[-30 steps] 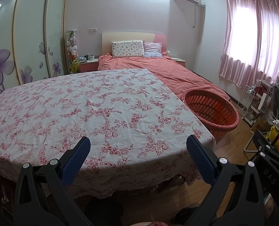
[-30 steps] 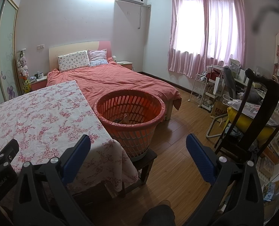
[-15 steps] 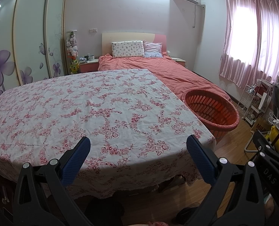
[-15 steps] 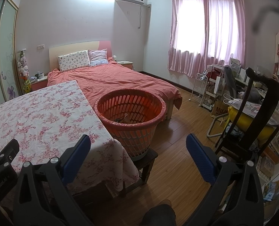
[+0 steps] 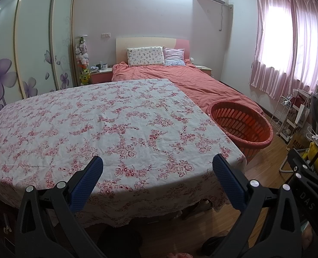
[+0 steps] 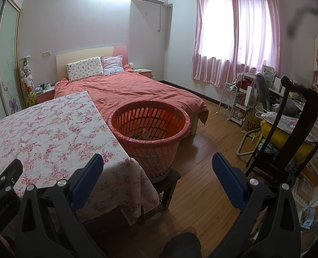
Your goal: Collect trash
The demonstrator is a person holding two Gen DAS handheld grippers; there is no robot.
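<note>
An orange slotted basket stands on a low wooden stool at the table's right side, with a few scraps of trash in its bottom. It also shows in the left wrist view. The table with the floral cloth shows no trash on it. My left gripper is open and empty above the table's near edge. My right gripper is open and empty, held over the table's corner and the floor in front of the basket.
A bed with an orange cover lies behind the table and basket. A dark wooden chair with a yellow cushion stands at the right, beside cluttered shelves. Wooden floor lies between basket and chair.
</note>
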